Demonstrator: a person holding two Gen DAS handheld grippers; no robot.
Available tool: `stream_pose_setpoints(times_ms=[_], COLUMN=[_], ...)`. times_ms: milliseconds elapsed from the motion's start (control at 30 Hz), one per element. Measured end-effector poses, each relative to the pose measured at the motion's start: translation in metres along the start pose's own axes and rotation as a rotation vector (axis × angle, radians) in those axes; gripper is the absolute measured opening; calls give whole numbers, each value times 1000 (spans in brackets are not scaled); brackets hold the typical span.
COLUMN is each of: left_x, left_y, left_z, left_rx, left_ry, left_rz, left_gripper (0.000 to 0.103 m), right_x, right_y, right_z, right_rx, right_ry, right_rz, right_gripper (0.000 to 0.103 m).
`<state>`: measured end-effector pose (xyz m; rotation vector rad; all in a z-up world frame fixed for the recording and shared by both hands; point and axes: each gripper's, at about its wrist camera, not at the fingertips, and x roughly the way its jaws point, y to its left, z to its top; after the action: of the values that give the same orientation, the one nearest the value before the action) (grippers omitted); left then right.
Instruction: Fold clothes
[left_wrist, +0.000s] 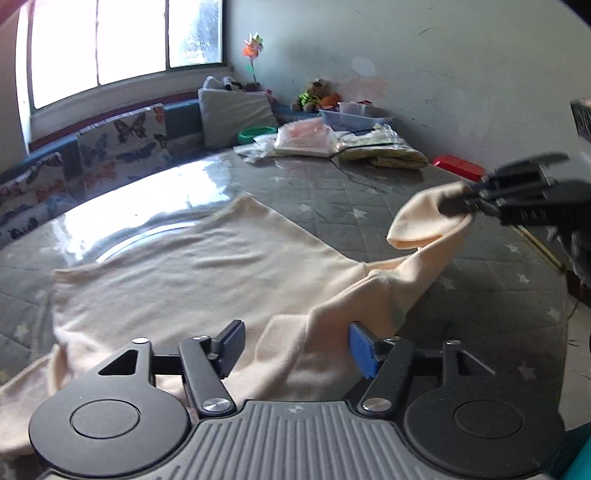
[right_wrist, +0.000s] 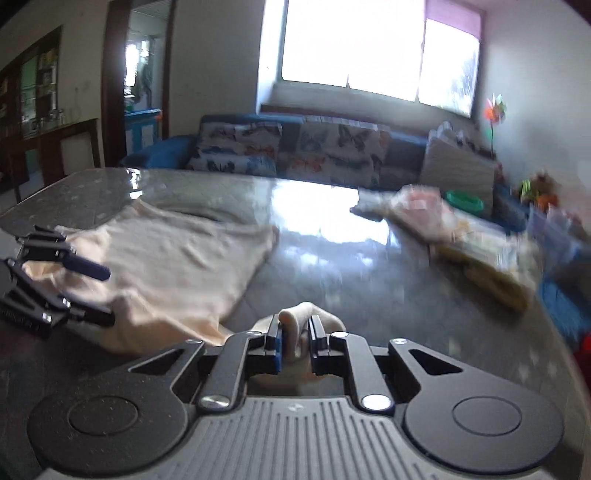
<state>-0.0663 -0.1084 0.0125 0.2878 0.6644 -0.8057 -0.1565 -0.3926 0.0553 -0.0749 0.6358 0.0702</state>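
Observation:
A cream long-sleeved garment (left_wrist: 184, 273) lies spread on the grey star-quilted table (left_wrist: 332, 206). Its right sleeve (left_wrist: 417, 229) is pulled up off the table, cuff end pinched in my right gripper (left_wrist: 461, 201). In the right wrist view that gripper (right_wrist: 295, 332) is shut on a roll of the cream sleeve (right_wrist: 291, 317). My left gripper (left_wrist: 295, 343) stands open low over the garment near the sleeve's root, with a raised fold of cloth by its right blue pad (left_wrist: 360, 347). From the right wrist, the left gripper (right_wrist: 99, 295) shows open over the garment (right_wrist: 177, 258).
At the table's far end lie plastic-wrapped bundles (left_wrist: 306, 138), a clear tub (left_wrist: 354, 116), a green bowl (left_wrist: 255, 133) and a red box (left_wrist: 458, 166). A grey pillow (left_wrist: 236, 114) and butterfly cushions (left_wrist: 122, 144) line the bench under the window.

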Motion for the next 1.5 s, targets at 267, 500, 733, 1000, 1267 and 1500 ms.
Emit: stream_pose_setpoints(times_ms=[267, 500, 733, 1000, 1267, 1500], left_x=[-7, -34, -55, -19, 14, -7], left_y=[-15, -32, -30, -13, -11, -31], left_z=[-18, -37, -29, 6, 1, -14], left_rx=[11, 64, 54, 12, 2, 57], left_ry=[16, -3, -64, -75, -11, -21], left_rz=[-10, -42, -11, -15, -66, -115], left_gripper=[60, 57, 59, 73, 73, 69], right_x=[-12, -12, 11, 8, -5, -8], right_y=[-27, -12, 16, 9, -36, -81], right_z=[-30, -16, -28, -44, -49, -57], right_rx=[129, 81, -18, -37, 27, 163], right_ry=[41, -22, 39, 68, 42, 59], right_rz=[-51, -20, 13, -24, -178, -312], right_gripper=[39, 55, 63, 41, 27, 30])
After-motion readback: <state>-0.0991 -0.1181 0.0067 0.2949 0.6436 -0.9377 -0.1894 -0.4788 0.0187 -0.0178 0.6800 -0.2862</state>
